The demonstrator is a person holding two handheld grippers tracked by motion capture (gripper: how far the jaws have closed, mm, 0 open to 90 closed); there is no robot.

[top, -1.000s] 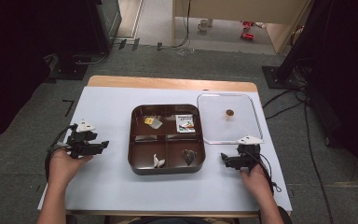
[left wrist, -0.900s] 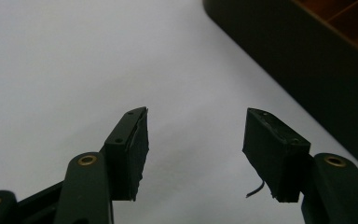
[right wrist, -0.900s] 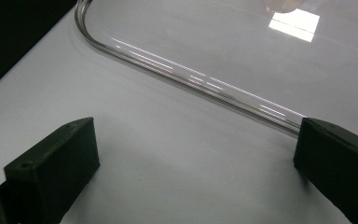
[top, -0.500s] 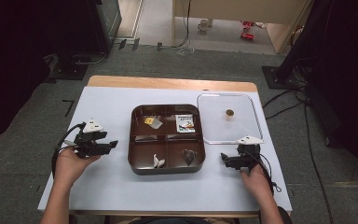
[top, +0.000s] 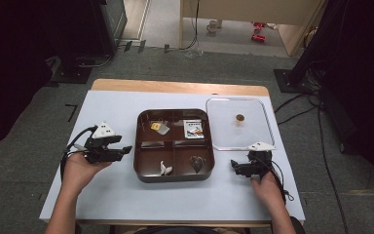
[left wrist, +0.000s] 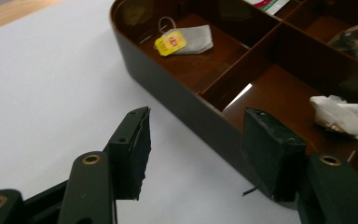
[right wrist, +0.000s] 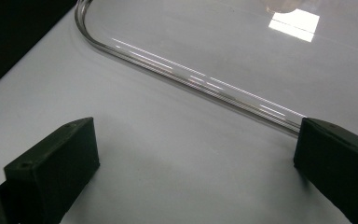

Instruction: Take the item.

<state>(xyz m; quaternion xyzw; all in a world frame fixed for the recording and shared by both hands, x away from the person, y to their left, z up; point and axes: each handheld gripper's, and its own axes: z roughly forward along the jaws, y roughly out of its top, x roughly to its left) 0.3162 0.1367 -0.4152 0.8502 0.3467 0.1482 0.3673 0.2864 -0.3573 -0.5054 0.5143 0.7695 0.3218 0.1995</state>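
Note:
A dark brown tray (top: pixel 175 179) with four compartments sits mid-table. It holds a tea bag (top: pixel 159 127) with a yellow tag, a printed packet (top: pixel 193 129), a white crumpled wrapper (top: pixel 165 168) and a dark item (top: pixel 197 163). My left gripper (top: pixel 122 152) hovers just left of the tray, pointing at it. In the left gripper view its jaws (left wrist: pixel 196 119) stand open and bare, facing the tray's wall (left wrist: pixel 168 88), with the tea bag (left wrist: pixel 186 39) and wrapper (left wrist: pixel 340 114) beyond. My right gripper (top: pixel 234 166) rests right of the tray, open (right wrist: pixel 196 135) and bare.
A clear lid (top: pixel 260 114) with a small brown knob (top: pixel 240 117) lies flat right of the tray; its rounded rim (right wrist: pixel 191 77) runs just ahead of the right jaws. White table (top: pixel 107 195) surface lies in front of the tray; the floor drops off all around.
My left hand has moved its gripper to the right, closer to the tray, and lifted it slightly. The right gripper has stayed put.

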